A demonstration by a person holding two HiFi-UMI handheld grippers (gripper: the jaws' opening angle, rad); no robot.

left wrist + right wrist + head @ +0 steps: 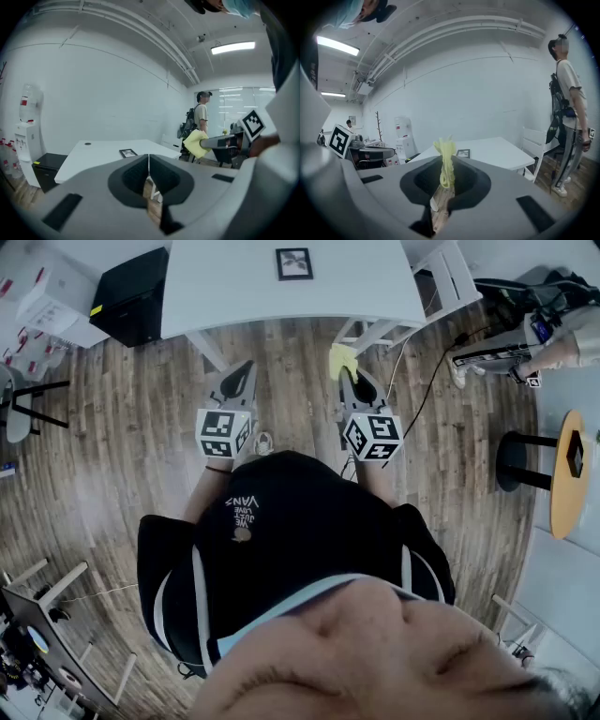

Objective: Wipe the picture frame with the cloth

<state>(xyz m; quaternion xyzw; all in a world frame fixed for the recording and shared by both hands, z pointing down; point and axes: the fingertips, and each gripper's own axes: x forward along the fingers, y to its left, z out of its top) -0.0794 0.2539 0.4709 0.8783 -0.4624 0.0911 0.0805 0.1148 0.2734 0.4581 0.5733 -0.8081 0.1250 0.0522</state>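
Observation:
A small black picture frame (294,263) lies flat on the white table (216,287) ahead of me; it also shows in the left gripper view as the picture frame (128,153) and in the right gripper view as the picture frame (463,153). My right gripper (343,368) is shut on a yellow cloth (341,359), which sticks up between its jaws as the cloth (446,161). My left gripper (242,371) is shut with nothing in it, its jaws pressed together (149,165). Both grippers hang over the wood floor, short of the table's near edge.
A black cabinet (133,296) stands left of the table and a white chair (448,277) to its right. A person (568,117) stands at the right. A round wooden stool (569,470) is far right. A water dispenser (28,136) stands by the wall.

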